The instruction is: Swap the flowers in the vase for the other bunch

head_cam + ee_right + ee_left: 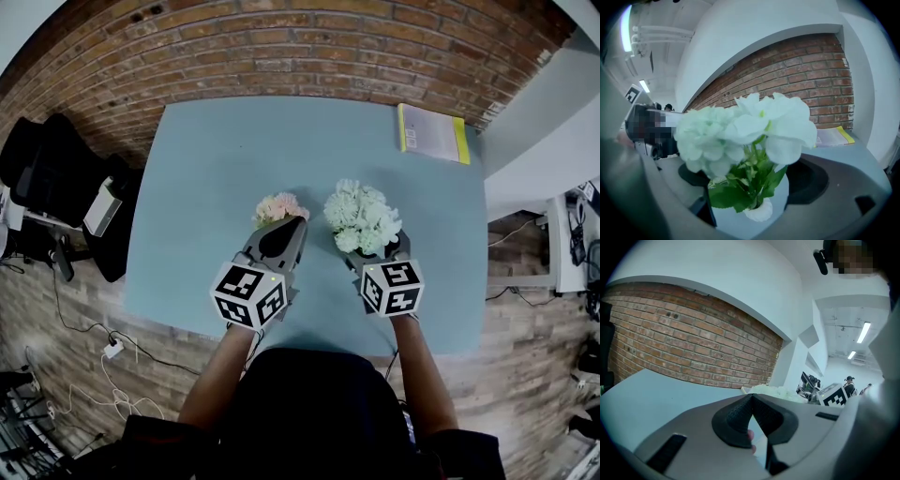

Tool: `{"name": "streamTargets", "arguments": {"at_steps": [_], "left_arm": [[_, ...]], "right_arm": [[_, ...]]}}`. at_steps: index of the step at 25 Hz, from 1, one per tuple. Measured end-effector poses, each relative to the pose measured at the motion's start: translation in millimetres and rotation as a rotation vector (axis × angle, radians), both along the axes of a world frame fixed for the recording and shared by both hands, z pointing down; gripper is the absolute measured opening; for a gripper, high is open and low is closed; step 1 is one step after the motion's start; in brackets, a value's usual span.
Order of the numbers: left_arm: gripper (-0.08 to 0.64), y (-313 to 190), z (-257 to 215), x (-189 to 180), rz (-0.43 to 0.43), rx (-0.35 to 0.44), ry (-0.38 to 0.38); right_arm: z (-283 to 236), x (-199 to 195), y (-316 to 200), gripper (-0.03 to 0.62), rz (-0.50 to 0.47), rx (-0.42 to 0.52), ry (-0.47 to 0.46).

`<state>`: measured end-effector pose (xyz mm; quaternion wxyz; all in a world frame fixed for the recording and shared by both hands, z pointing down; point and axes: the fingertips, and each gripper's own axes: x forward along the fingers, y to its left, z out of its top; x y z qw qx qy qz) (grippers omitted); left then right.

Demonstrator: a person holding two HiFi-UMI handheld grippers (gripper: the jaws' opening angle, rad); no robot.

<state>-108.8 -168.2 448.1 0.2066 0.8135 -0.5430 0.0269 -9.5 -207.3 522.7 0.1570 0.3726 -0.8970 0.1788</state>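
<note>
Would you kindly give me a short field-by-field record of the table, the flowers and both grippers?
surface: light blue tabletop
in vase: white flowers upright in small white vase
other bunch: pale pink flowers at tip of left gripper
left gripper: shut; hold on pink bunch unclear
right gripper: open, jaws either side of vase, not pressing
also: yellow-edged papers at table's far right corner

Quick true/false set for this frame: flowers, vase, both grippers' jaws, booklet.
1. The white flowers stand in the vase. True.
2. The right gripper is shut on the vase. False: its jaws stand wide apart, either side of it.
3. The left gripper has its jaws together. True.
4. The booklet lies at the near left corner of the table. False: it lies at the far right corner.
</note>
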Motion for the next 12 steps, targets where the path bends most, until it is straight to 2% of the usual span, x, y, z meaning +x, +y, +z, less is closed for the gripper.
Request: {"name": "streamTargets", "arguments": {"at_steps": [12], "left_arm": [[0.005, -9.9, 5.9, -3.7, 0.001, -0.010, 0.014]], "right_arm": [[4.0, -3.6, -8.1, 0.439, 0.005, -0.011, 0.010]]}}
